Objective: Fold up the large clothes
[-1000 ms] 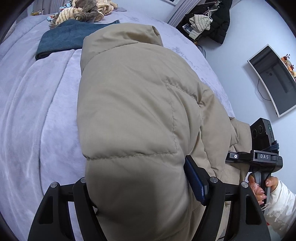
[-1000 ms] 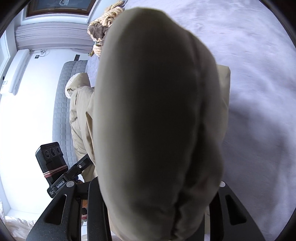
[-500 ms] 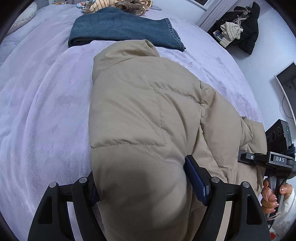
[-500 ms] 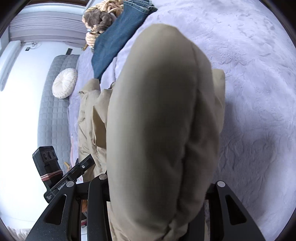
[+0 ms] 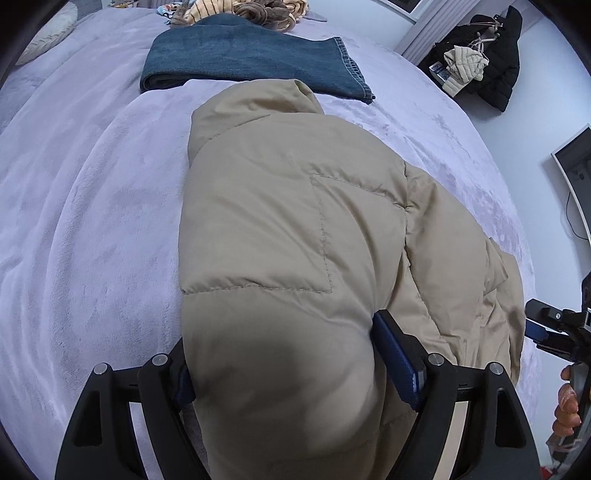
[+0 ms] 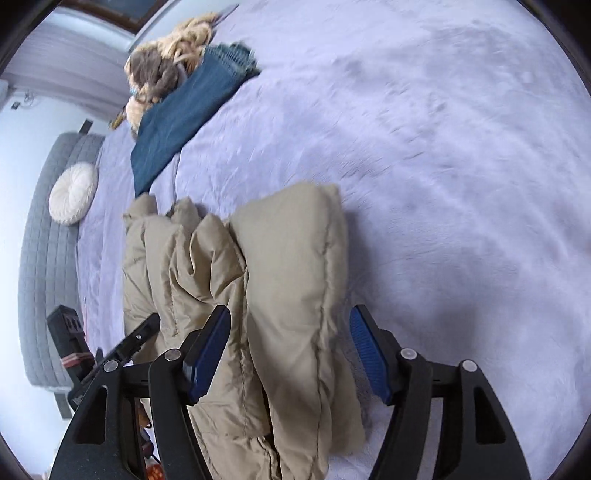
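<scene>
Jacket (image 5: pixel 295 229), tan, padded — lies on bed (image 5: pixel 92 221), long axis running away from left gripper (image 5: pixel 280 365), which pinches its near end; right gripper (image 6: pixel 288 354) spread, straddling folded edge — nearer the release.

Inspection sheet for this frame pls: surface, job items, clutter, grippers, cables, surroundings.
Surface: lavender plush blanket covering the bed.
Job's things: beige puffer jacket lying bunched lengthwise on the blanket.
Clutter: folded jeans beyond the jacket; heap of knitwear behind them; round white cushion by the grey headboard.
Grippers: left gripper shut on the jacket's near end; right gripper open, fingers either side of a jacket fold without pinching it.
Cables: one thin cable hanging beside the wall monitor.
Surroundings: dark coats hanging by the wall.
</scene>
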Tool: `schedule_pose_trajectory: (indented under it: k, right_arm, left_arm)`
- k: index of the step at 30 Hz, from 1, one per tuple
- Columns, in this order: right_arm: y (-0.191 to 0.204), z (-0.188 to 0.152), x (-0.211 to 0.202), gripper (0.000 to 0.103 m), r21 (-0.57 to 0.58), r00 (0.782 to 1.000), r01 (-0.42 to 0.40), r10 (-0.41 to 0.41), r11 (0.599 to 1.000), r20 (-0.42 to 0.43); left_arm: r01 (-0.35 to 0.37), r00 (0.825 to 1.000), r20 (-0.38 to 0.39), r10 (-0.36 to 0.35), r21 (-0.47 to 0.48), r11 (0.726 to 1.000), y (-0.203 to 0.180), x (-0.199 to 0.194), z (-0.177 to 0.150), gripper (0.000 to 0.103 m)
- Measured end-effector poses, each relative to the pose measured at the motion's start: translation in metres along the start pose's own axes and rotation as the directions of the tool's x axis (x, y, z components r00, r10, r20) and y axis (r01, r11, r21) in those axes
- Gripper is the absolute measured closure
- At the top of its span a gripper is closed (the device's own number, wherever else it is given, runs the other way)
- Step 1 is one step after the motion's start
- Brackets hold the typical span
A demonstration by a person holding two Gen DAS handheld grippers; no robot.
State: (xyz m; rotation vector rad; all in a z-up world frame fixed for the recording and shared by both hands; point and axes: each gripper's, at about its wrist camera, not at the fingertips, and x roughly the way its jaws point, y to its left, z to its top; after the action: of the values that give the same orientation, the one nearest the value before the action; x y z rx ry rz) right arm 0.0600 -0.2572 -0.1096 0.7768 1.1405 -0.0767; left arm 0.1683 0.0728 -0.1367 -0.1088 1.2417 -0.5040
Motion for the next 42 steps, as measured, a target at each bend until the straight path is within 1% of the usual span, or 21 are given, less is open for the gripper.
schedule_pose_trajectory:
  k: [2, 3, 4, 6, 7, 10, 12, 13, 14, 15, 16, 17, 19, 21, 25, 29, 30, 31, 36, 38, 42]
  right_arm:
    - [0.001, 0.001, -0.011, 0.032, 0.004, 0.999, 0.0, -0.001, 1.0, 0.036]
    - [0.003, 0.0, -0.016, 0.032, 0.0, 0.999, -0.006, 0.006, 1.0, 0.05]
    - [0.008, -0.002, -0.021, 0.032, -0.008, 0.998, -0.013, 0.014, 1.0, 0.06]
    - [0.022, -0.001, -0.024, 0.032, -0.042, 0.997, -0.043, 0.046, 0.998, 0.068]
    - [0.032, -0.001, -0.022, 0.032, -0.062, 0.996, -0.057, 0.061, 0.996, 0.062]
    - [0.054, -0.002, -0.002, 0.032, -0.112, 0.995, -0.09, 0.093, 0.99, 0.02]
    - [0.068, -0.001, 0.015, 0.033, -0.141, 0.998, -0.067, 0.069, 0.988, 0.006]
    - [0.072, 0.0, 0.023, 0.048, -0.153, 0.999, -0.045, 0.047, 0.987, 0.009]
    - [0.077, 0.002, 0.034, 0.066, -0.169, 1.0, -0.006, 0.008, 0.986, 0.011]
    - [0.079, 0.004, 0.046, 0.094, -0.186, 0.998, 0.06, -0.059, 0.981, 0.012]
    - [0.079, 0.006, 0.056, 0.095, -0.197, 0.992, 0.123, -0.12, 0.973, 0.029]
    - [0.074, 0.008, 0.066, 0.095, -0.198, 0.987, 0.158, -0.154, 0.967, 0.038]
    - [0.06, 0.013, 0.084, 0.096, -0.19, 0.979, 0.201, -0.2, 0.961, 0.025]
    - [0.046, 0.017, 0.099, 0.1, -0.191, 0.974, 0.226, -0.228, 0.955, 0.01]
    - [0.032, 0.022, 0.105, 0.1, -0.166, 0.979, 0.198, -0.203, 0.966, -0.013]
    - [0.037, 0.015, 0.077, 0.099, -0.141, 0.983, 0.178, -0.182, 0.974, -0.015]
    - [0.04, 0.01, 0.065, 0.099, -0.146, 0.985, 0.168, -0.171, 0.975, -0.008]
    - [0.044, 0.003, 0.053, 0.094, -0.156, 0.988, 0.155, -0.157, 0.976, 0.001]
    - [0.059, -0.039, 0.011, 0.094, -0.217, 0.992, 0.128, -0.127, 0.968, 0.017]
    - [0.063, -0.055, 0.003, 0.094, -0.229, 0.993, 0.116, -0.119, 0.967, 0.002]
    - [0.067, -0.078, -0.001, 0.094, -0.244, 0.993, 0.107, -0.113, 0.964, -0.011]
  left_arm:
    - [-0.014, 1.0, -0.003, 0.014, -0.005, 1.0, 0.001, -0.005, 0.002, 0.02]
    - [-0.039, 0.999, 0.021, 0.039, -0.01, 0.999, 0.001, -0.013, 0.003, 0.02]
    - [-0.059, 0.996, 0.072, 0.06, -0.014, 0.998, 0.001, -0.025, 0.003, 0.02]
    - [-0.053, 0.98, 0.19, 0.052, -0.004, 0.999, 0.002, -0.052, 0.008, 0.02]
    - [-0.056, 0.975, 0.215, 0.054, 0.002, 0.998, 0.003, -0.059, 0.012, 0.02]
    - [-0.062, 0.973, 0.223, 0.054, 0.031, 0.998, 0.002, -0.055, 0.032, 0.02]
    - [-0.071, 0.978, 0.198, 0.061, 0.045, 0.996, -0.001, -0.039, 0.04, 0.02]
    - [-0.072, 0.983, 0.174, 0.063, 0.049, 0.996, -0.003, -0.028, 0.042, 0.02]
    - [-0.077, 0.987, 0.148, 0.068, 0.056, 0.995, -0.009, -0.016, 0.043, 0.02]
    - [-0.102, 0.986, 0.137, 0.091, 0.072, 0.992, -0.016, -0.007, 0.042, 0.02]
    - [-0.135, 0.982, 0.145, 0.121, 0.095, 0.986, -0.023, -0.001, 0.041, 0.02]
    - [-0.165, 0.977, 0.155, 0.146, 0.119, 0.979, -0.031, 0.005, 0.038, 0.02]
    - [-0.178, 0.976, 0.151, 0.157, 0.139, 0.974, -0.045, 0.014, 0.036, 0.02]
    - [-0.189, 0.975, 0.147, 0.167, 0.144, 0.971, -0.054, 0.02, 0.037, 0.02]
    - [-0.212, 0.971, 0.144, 0.191, 0.148, 0.966, -0.058, 0.025, 0.037, 0.02]
    - [-0.211, 0.971, 0.15, 0.187, 0.157, 0.965, -0.052, 0.023, 0.032, 0.019]
    - [-0.209, 0.971, 0.151, 0.186, 0.154, 0.966, -0.05, 0.023, 0.031, 0.019]
    - [-0.208, 0.971, 0.152, 0.185, 0.152, 0.966, -0.049, 0.023, 0.031, 0.019]
    - [-0.222, 0.969, 0.148, 0.2, 0.149, 0.964, -0.05, 0.02, 0.031, 0.019]
    - [-0.225, 0.969, 0.134, 0.208, 0.134, 0.965, -0.048, 0.009, 0.031, 0.019]
    - [-0.18, 0.977, 0.14, 0.162, 0.123, 0.976, -0.036, -0.028, 0.01, 0.019]
